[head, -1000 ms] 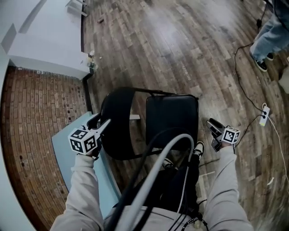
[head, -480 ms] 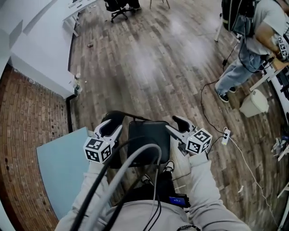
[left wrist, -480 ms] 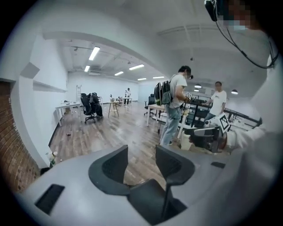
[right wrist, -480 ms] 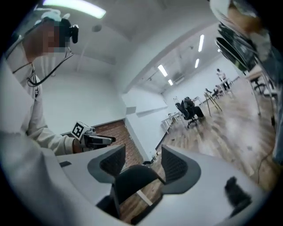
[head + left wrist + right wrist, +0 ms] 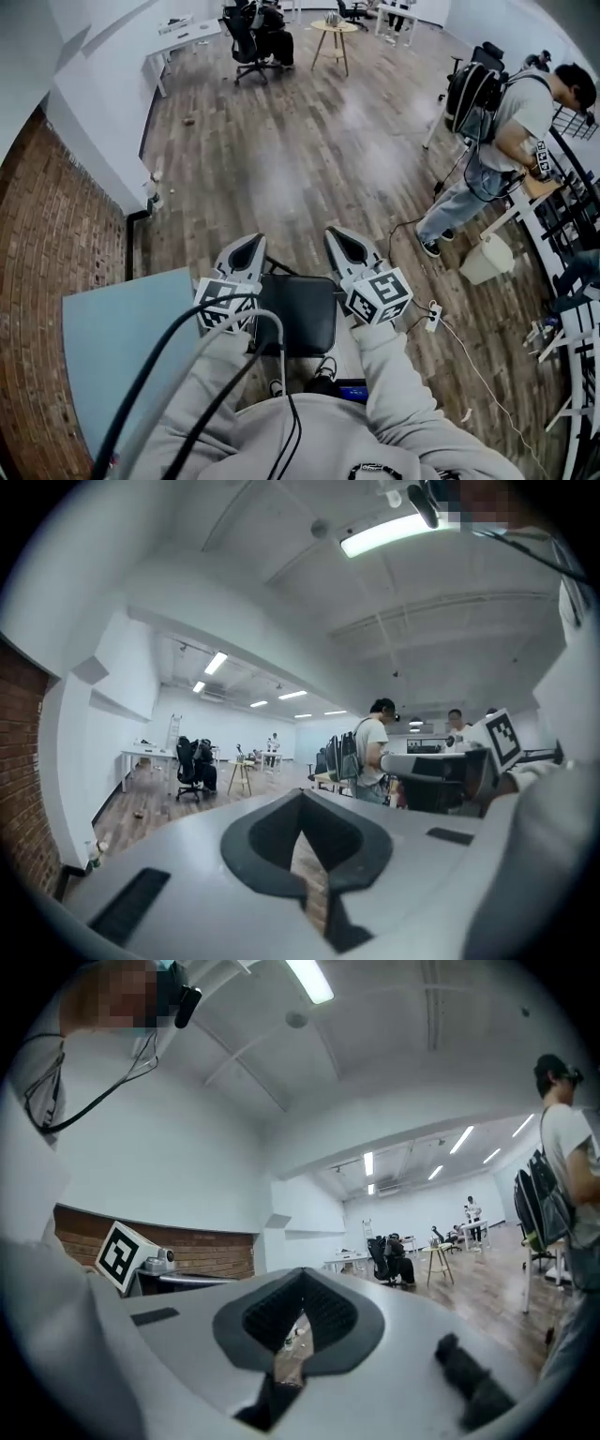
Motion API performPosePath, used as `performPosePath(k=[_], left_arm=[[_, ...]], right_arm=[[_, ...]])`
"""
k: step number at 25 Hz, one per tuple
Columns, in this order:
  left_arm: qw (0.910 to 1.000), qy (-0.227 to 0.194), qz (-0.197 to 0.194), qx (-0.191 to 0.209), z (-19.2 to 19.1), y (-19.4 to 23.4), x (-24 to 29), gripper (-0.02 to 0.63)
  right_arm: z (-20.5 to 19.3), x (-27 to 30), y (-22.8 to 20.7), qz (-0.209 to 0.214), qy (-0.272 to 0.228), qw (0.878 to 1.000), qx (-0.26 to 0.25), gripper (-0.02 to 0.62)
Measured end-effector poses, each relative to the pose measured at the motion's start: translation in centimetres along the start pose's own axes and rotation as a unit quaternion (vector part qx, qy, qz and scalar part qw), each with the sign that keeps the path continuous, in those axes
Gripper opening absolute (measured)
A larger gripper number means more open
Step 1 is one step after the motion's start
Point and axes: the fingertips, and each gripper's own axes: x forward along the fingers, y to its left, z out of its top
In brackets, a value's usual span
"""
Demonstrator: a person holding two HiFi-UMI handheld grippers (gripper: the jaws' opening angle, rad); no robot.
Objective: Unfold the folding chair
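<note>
**Claws.** Left claw [image 5: 246, 246]: its jaws have just closed and are now pressed together, with nothing between them. Only a sliver of room shows through the notch behind the tips. Right claw [image 5: 337, 239]: its jaws have likewise just closed and are pressed together, holding nothing. In the head view the 2 claws are side by side in front of the wearer's chest, tips pointing away from the body. Each gripper view looks level across the room and shows none of the chair. The left gripper view also shows the right claw's marker cube to its right.

**Chair.** The chair [image 5: 298, 314] stands on the wooden floor [image 5: 300, 150], just ahead of the wearer's feet. In the head view it lies between the 2 claws and below them. Its black seat faces up. The left claw's cube covers its left edge, so the backrest cannot be made out. Neither claw touches it.

**Surroundings.**
- A pale blue mat [image 5: 112, 347] lies on the floor left of the chair, against the brick wall [image 5: 47, 225].
- Dark cables [image 5: 187, 375] run from the wearer's chest across the lower left of the head view.
- A power strip [image 5: 432, 317] lies on the floor right of the right sleeve.
- A white bin [image 5: 485, 260] stands further right.
- A person with a backpack [image 5: 506, 122] stands beyond the bin.
- An office chair [image 5: 253, 33] is at the far end of the room.
</note>
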Motion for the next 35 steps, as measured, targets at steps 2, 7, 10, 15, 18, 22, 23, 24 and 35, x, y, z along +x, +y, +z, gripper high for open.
performPosePath(k=[2, 7, 10, 15, 18, 22, 23, 24, 35], left_arm=[[0.9997, -0.021, 0.0, 0.011, 2.1, -0.5, -1.5, 0.005], [0.9976, -0.061, 0.002, 0.033, 5.9, -0.6, -5.5, 0.005], [0.9961, -0.081, 0.014, 0.033, 7.2, 0.8, -8.4, 0.005], [0.9934, -0.099, 0.038, 0.044, 8.7, 2.7, -12.1, 0.005], [0.9918, -0.111, 0.04, 0.05, 9.6, 2.7, -13.1, 0.005], [0.9912, -0.118, 0.035, 0.05, 10.1, 1.3, -13.8, 0.005], [0.9911, -0.119, 0.035, 0.049, 10.2, 1.1, -14.0, 0.005], [0.991, -0.121, 0.034, 0.047, 10.3, 1.0, -14.1, 0.005], [0.9907, -0.126, 0.026, 0.045, 11.5, 2.1, -14.1, 0.005]], right_arm=[[2.1, 0.5, 2.3, -0.007, -0.002, 1.0, -0.019, 0.008], [5.8, 0.8, 8.0, -0.019, -0.004, 0.998, -0.055, 0.008], [7.1, 1.3, 11.4, -0.009, -0.006, 0.997, -0.076, 0.008], [7.4, 1.5, 14.1, -0.011, 0.009, 0.998, -0.053, 0.008], [7.0, 1.9, 16.6, 0.001, 0.028, 0.998, -0.051, 0.008], [7.1, 1.6, 18.7, 0.018, 0.037, 0.997, -0.06, 0.007], [7.3, 1.4, 18.8, 0.017, 0.037, 0.997, -0.061, 0.007], [7.4, 1.4, 18.9, 0.015, 0.038, 0.997, -0.061, 0.008], [7.8, 2.9, 19.6, 0.01, 0.034, 0.997, -0.062, 0.006]])
